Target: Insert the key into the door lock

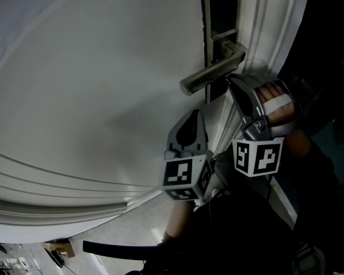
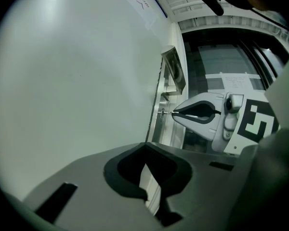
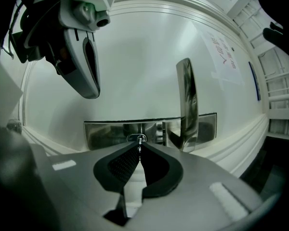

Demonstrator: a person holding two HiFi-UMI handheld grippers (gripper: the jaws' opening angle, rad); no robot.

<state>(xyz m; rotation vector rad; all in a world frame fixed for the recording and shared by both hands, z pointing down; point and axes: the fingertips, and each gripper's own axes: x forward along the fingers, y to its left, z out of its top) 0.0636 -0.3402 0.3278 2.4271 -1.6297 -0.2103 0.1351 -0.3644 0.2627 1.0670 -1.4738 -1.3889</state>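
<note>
Black fingers (image 3: 121, 163) of the right gripper (image 3: 139, 147) are closed tight on the small key (image 3: 139, 144). The key's tip meets the keyhole (image 3: 137, 138) in the steel lock plate (image 3: 103, 131), beside the door handle (image 3: 187, 100). I judge the insertion is only at its start, and pushing the key fully in is left to do. The left gripper (image 2: 145, 146) has its fingers together on nothing, near the white door (image 2: 77, 81).

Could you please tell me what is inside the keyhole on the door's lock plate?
A thin metal key, pinched in the right gripper, meets the keyhole in the lock plate. How far its tip has entered cannot be seen, because the jaws and the key itself cover it.
</note>
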